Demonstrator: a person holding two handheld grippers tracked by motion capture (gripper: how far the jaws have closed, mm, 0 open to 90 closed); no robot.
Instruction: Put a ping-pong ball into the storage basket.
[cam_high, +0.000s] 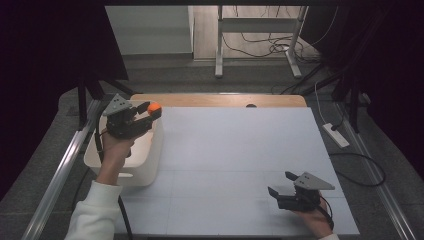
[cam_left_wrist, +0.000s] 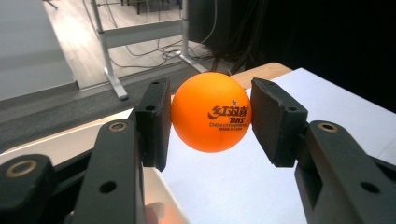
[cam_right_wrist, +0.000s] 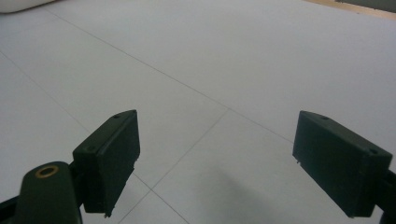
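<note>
High view shows the table (cam_high: 235, 165) as the largest thing, its top covered by a pale sheet with faint grid lines and a strip of bare wood along the far edge. At the left edge of the table sits a white bin (cam_high: 145, 172), open at the top, with rounded corners. Beyond the table, on the far floor, stands a metal frame (cam_high: 257, 25) with cables lying around its feet.

A person's left forearm, in a white sleeve (cam_high: 95, 212), comes up from the near left and holds the left gripper (cam_high: 150, 111) above the far part of the bin. Its 2 jaws pinch an orange ball (cam_high: 154, 107), which hangs in the air over the bin's right rim, clear of the table. Left gripper view gives the ball (cam_left_wrist: 211, 112) close up: one black pad presses on each side of it, and dark printed lettering with a small star faces the camera.

At the near right of the table the right gripper (cam_high: 281, 184) rests low in the person's hand, pointing left. Right gripper view shows its 2 pads (cam_right_wrist: 112, 156) spread wide apart with bare sheet between them.
</note>
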